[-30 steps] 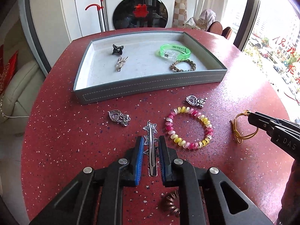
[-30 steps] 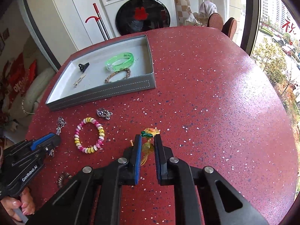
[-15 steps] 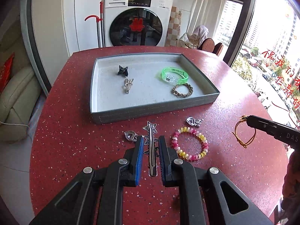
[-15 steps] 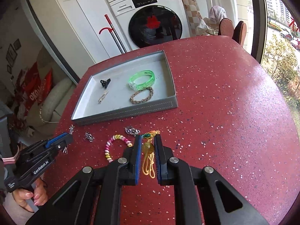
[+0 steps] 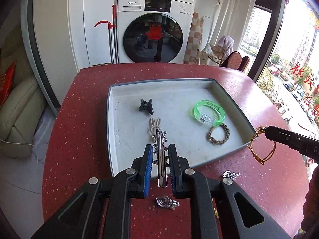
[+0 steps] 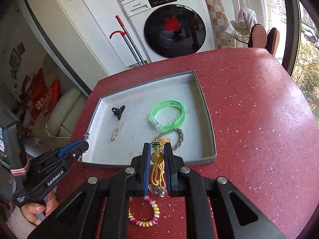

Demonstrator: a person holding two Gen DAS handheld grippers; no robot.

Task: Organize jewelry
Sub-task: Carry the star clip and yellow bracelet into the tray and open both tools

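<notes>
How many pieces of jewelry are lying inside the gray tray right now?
4: a black claw clip at the far left, a beige clip just nearer, a green bangle on the right and a braided bracelet beside it. Grippers may hide more in the tray.

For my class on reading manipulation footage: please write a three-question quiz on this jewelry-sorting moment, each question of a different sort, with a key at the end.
1. True or false: the left gripper is empty.
2. Multiple choice: which piece already lies in the grey tray? A. the pink and yellow bead bracelet B. the green bangle C. the silver star hair clip
3. Short answer: what does the right gripper hold?

Key
1. False: it is shut on the silver star hair clip.
2. B: the green bangle lies there beside the braided bracelet; the pink and yellow bead bracelet is on the red table.
3. The gold cord bracelet.
</notes>
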